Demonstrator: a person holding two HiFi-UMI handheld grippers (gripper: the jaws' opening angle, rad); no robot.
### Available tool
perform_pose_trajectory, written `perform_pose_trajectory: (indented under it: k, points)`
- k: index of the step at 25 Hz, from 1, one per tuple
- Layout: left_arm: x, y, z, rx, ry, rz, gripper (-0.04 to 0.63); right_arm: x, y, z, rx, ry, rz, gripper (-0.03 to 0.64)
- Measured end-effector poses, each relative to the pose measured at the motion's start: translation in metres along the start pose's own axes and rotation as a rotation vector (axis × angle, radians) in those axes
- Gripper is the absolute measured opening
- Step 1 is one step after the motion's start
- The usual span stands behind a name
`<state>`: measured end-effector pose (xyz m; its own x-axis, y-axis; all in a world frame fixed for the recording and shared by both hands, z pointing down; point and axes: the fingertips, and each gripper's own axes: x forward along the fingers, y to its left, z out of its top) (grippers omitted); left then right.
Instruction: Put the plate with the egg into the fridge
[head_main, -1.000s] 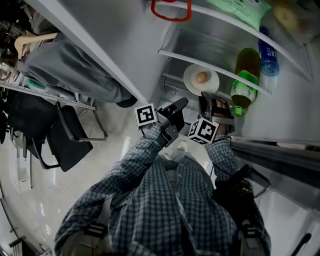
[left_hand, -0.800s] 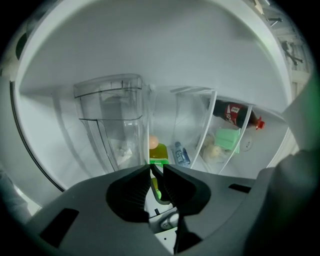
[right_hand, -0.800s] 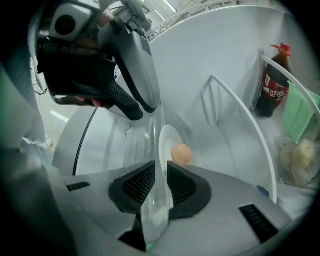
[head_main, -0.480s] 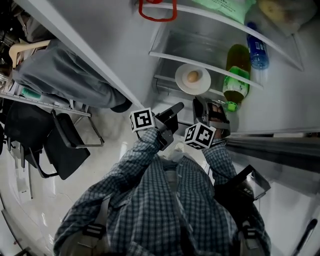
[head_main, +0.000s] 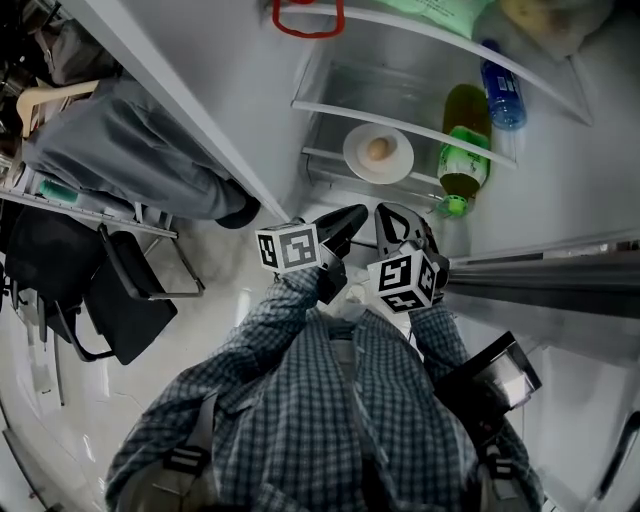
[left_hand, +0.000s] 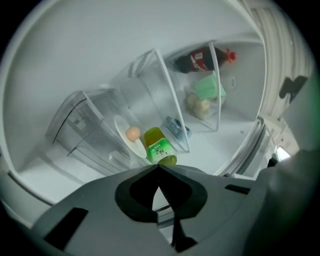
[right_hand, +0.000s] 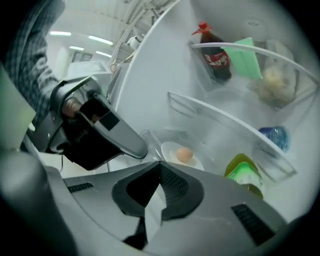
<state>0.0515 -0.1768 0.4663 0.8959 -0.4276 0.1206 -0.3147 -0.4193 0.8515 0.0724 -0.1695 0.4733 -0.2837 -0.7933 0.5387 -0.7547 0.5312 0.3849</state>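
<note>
A white plate (head_main: 357, 160) with a brown egg (head_main: 378, 150) rests on a glass shelf inside the open fridge. It also shows in the left gripper view, plate (left_hand: 121, 138) and egg (left_hand: 132, 133), and in the right gripper view, plate (right_hand: 171, 150) and egg (right_hand: 184, 154). My left gripper (head_main: 357, 213) and right gripper (head_main: 392, 212) hover side by side just outside the fridge, short of the plate. Each is shut with nothing between its tips, the left gripper (left_hand: 159, 167) and the right gripper (right_hand: 161, 162) alike. The left gripper's body (right_hand: 107, 135) shows in the right gripper view.
A green bottle (head_main: 462, 142) and a blue bottle (head_main: 499, 85) lie on the shelves right of the plate. A cola bottle (right_hand: 214, 52) and a green pack (right_hand: 248, 59) sit higher up. A clear drawer (left_hand: 80, 127) is below. A black chair (head_main: 130, 285) stands on the left.
Both grippers have drawn back a little from the plate, which stays on the shelf. The right gripper's jaws look narrower than a second ago.
</note>
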Motion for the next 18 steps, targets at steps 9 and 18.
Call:
perform_pose_trajectory:
  k: [9, 18]
  points:
    - [0.001, -0.009, -0.010, 0.440, 0.111, 0.133, 0.006, -0.015, 0.011, 0.002, 0.351, -0.051, 0.082, 0.006]
    - [0.000, -0.012, -0.035, 0.561, 0.185, 0.144, 0.006, -0.024, 0.014, -0.010, 0.429, -0.065, 0.080, 0.006]
